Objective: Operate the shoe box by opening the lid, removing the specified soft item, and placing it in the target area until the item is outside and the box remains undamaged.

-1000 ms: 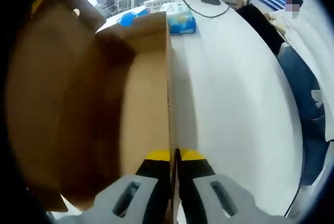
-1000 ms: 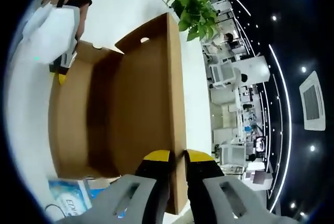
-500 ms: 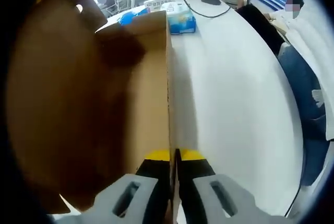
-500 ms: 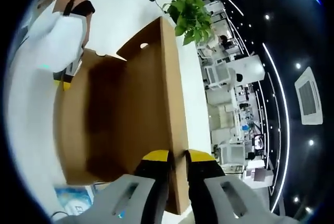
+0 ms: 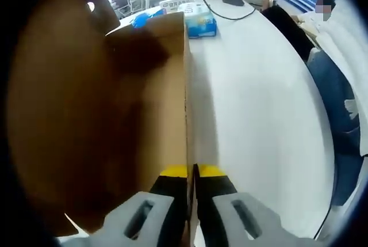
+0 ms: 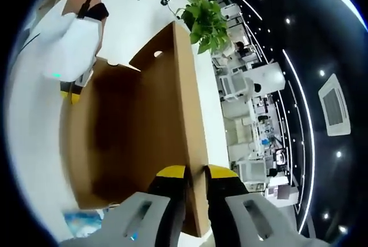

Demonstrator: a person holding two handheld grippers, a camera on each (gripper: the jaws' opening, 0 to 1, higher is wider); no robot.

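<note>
The box [image 5: 155,103] is plain brown cardboard, resting on a white table [image 5: 259,97] — its lid [image 6: 172,114] is swung up, hinged along one long side, with a small round hole near its top edge.

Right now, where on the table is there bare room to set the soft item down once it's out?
The widest bare patch is the white table beside the shoe box wall the left gripper pinches, out to the seated person's clothes. It is crowded at the far end: a tissue pack, a black cable.
</note>
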